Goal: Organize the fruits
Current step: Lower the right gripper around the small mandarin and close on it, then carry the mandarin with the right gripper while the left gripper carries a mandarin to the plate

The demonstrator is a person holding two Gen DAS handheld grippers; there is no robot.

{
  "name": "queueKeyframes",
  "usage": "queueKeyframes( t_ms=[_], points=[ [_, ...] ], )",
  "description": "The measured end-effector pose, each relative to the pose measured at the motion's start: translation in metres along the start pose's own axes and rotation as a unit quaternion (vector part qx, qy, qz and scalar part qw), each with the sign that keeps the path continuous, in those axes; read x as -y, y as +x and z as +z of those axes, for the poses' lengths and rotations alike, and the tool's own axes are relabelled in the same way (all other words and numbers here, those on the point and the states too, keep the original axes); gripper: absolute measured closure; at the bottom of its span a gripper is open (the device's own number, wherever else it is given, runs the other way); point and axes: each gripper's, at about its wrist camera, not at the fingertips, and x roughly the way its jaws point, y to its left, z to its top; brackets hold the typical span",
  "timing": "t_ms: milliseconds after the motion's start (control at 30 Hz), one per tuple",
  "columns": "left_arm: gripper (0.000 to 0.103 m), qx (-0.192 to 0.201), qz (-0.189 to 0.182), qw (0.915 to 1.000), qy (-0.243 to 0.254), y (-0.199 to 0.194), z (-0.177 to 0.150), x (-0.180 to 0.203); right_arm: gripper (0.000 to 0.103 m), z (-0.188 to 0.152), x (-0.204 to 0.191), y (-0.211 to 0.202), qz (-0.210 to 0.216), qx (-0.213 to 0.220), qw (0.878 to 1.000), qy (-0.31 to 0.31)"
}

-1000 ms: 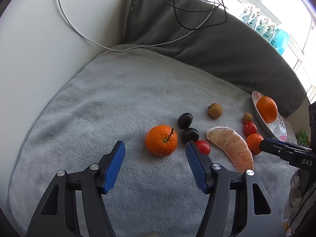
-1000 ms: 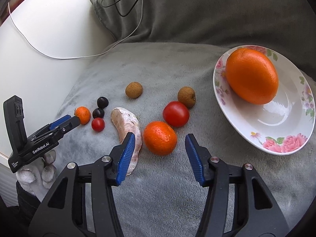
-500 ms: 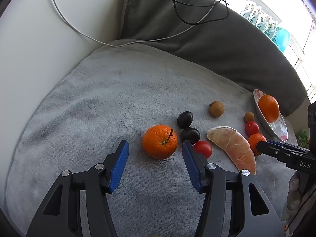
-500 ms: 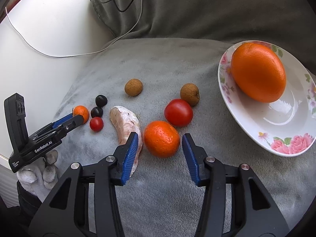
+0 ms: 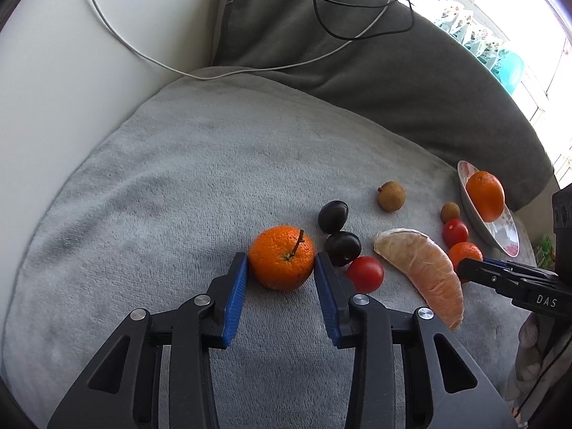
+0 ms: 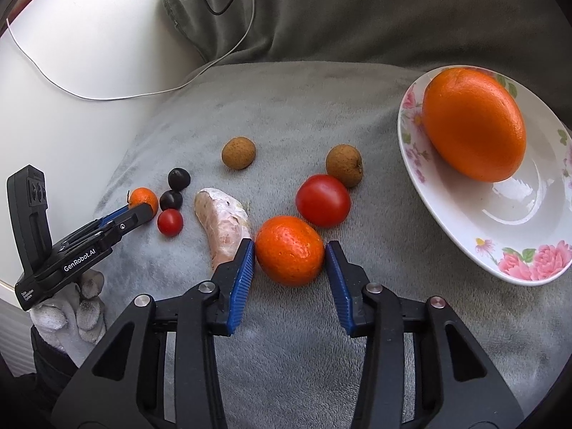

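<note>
On the grey blanket (image 5: pixel 178 196) my left gripper (image 5: pixel 280 261) is closing, its blue pads touching both sides of a stemmed mandarin (image 5: pixel 282 257). My right gripper (image 6: pixel 289 248) is closing too, and its pads meet the flanks of a second mandarin (image 6: pixel 289 250). Both fruits still rest on the blanket. A floral white plate (image 6: pixel 518 221) at the right holds a large orange (image 6: pixel 473 125). Between the two grippers lie a peeled pomelo segment (image 5: pixel 425 271), a cherry tomato (image 5: pixel 364 273), two dark grapes (image 5: pixel 332 216) and, further right, a bigger tomato (image 6: pixel 321 200).
Two brown longans (image 6: pixel 237 152) (image 6: pixel 343 164) lie behind the fruit. A dark grey cushion (image 5: pixel 357 71) rises at the back with black and white cables (image 5: pixel 339 18) on it. A white surface (image 5: pixel 71 71) borders the blanket on the left. A gloved hand (image 6: pixel 71 307) holds the left gripper.
Both grippers have narrowed around their mandarins, the left one by much more. The pads stood well apart from the fruit before and now touch it. Neither hand has shifted noticeably.
</note>
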Motion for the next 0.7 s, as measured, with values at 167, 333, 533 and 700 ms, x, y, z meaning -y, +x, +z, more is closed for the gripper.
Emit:
queueKeyframes(
  t_ms=[167, 333, 533, 700],
  points=[
    [0.068, 0.005, 0.001, 1.0, 0.0, -0.002, -0.002, 0.002, 0.062, -0.002, -0.001, -0.002, -0.004, 0.003, 1.0, -0.005],
    [0.068, 0.009, 0.001, 1.0, 0.0, -0.006, -0.002, 0.002, 0.062, -0.004, -0.002, -0.007, -0.006, 0.012, 1.0, -0.003],
    [0.068, 0.018, -0.001, 0.9998, 0.004, -0.015, -0.003, 0.006, 0.062, -0.007, -0.003, -0.024, -0.012, 0.03, 0.999, -0.012],
    [0.068, 0.031, -0.01, 0.9994, 0.012, -0.029, 0.001, 0.016, 0.062, -0.009, -0.003, -0.045, -0.017, 0.051, 0.998, -0.016]
  ],
)
